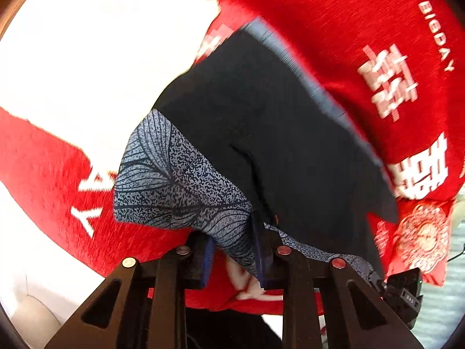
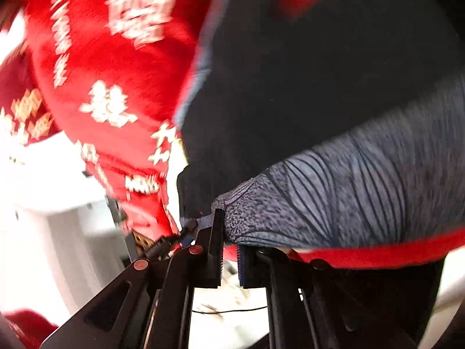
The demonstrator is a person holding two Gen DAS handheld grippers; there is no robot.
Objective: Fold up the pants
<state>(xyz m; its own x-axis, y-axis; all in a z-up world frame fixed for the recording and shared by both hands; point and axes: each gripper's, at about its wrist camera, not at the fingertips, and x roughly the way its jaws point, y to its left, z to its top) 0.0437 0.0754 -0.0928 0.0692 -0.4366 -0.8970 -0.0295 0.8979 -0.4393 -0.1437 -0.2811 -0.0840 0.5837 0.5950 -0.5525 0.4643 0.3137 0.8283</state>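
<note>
The pants (image 1: 261, 133) are black with a grey leaf-patterned waistband (image 1: 174, 186) and lie over a red bedspread. In the left wrist view my left gripper (image 1: 235, 258) has its jaws a little apart, with the waistband edge lying between the fingers. In the right wrist view the pants (image 2: 305, 87) fill the upper right and the patterned waistband (image 2: 348, 192) runs right. My right gripper (image 2: 231, 250) has its jaws nearly together on the corner of the waistband. Both views are blurred by motion.
A red bedspread (image 1: 363, 29) with white characters lies under the pants; it also shows in the right wrist view (image 2: 116, 58). A red patterned pillow (image 1: 418, 238) sits at the right. White bedding (image 1: 87, 58) lies at the left.
</note>
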